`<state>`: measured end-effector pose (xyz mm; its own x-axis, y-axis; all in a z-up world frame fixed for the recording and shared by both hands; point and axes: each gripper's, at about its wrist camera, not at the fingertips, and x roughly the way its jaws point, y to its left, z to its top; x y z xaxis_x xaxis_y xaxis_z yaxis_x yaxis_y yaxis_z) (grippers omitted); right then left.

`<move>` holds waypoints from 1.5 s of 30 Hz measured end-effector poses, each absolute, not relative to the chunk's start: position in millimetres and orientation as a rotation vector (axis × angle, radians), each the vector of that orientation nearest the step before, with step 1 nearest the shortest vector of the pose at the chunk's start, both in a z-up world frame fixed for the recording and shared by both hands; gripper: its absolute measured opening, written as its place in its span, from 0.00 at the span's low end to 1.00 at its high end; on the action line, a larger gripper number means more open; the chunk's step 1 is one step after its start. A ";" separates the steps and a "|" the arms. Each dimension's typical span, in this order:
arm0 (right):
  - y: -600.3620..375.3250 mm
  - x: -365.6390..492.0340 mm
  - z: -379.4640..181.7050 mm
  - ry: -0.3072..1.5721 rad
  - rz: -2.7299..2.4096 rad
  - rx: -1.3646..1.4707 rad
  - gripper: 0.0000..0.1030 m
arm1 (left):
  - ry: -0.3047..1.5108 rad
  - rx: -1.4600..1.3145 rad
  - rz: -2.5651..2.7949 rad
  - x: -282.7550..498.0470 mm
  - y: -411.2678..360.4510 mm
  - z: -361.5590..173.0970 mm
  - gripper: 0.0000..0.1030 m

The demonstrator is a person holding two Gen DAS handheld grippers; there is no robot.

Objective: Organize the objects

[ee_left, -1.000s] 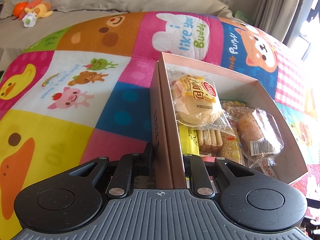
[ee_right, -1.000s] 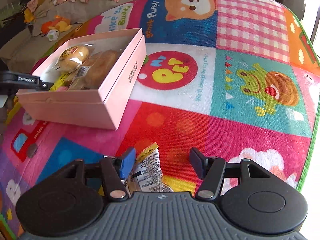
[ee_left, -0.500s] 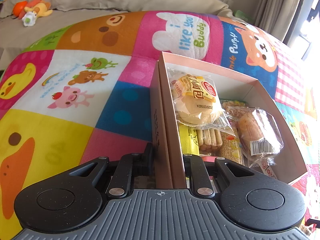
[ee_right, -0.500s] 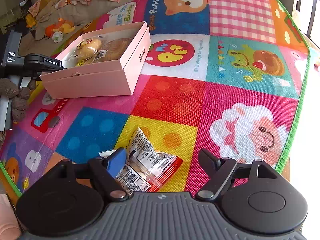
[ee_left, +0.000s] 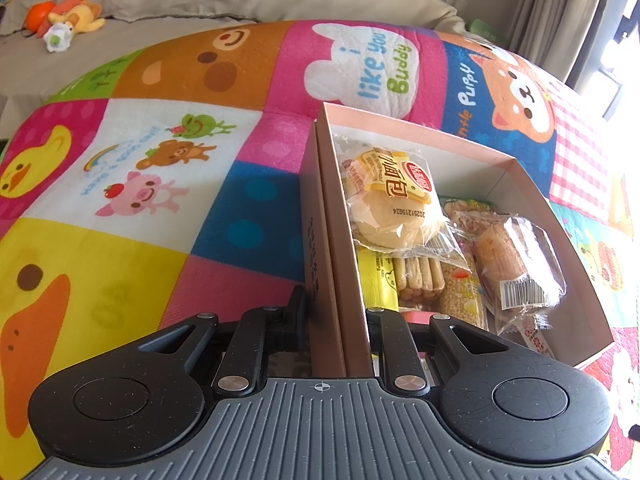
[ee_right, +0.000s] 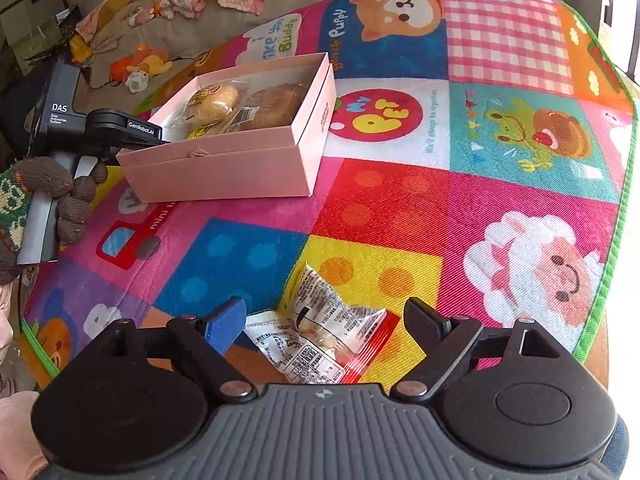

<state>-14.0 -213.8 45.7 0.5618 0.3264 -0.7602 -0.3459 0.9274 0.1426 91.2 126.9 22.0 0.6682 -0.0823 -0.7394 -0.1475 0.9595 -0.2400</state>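
One pink box (ee_left: pixel 400 168) sits on the patchwork mat (ee_left: pixel 132 184), holding one wrapped bun (ee_left: pixel 394 208), one wrapped cake (ee_left: pixel 516 268) and several smaller packets underneath. The left gripper (ee_left: pixel 336 312) pinches the box's near wall. One loose snack packet (ee_right: pixel 320 328) lies on the mat between the spread fingers of the right gripper (ee_right: pixel 324 316), well apart from the box (ee_right: pixel 240 152).

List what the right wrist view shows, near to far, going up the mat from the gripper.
Right gripper → snack packet → pink box → plush toy on the sofa.
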 end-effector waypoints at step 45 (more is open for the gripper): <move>-196.2 -50.4 37.2 0.829 0.382 -0.102 0.78 | 0.865 -0.236 0.022 88.5 120.9 25.1 0.19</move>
<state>-50.4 -196.2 37.2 0.6119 0.2913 -0.7353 -0.3703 0.9270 0.0591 88.5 120.9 25.1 0.6502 -0.0757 -0.7560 -0.1147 0.9738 -0.1962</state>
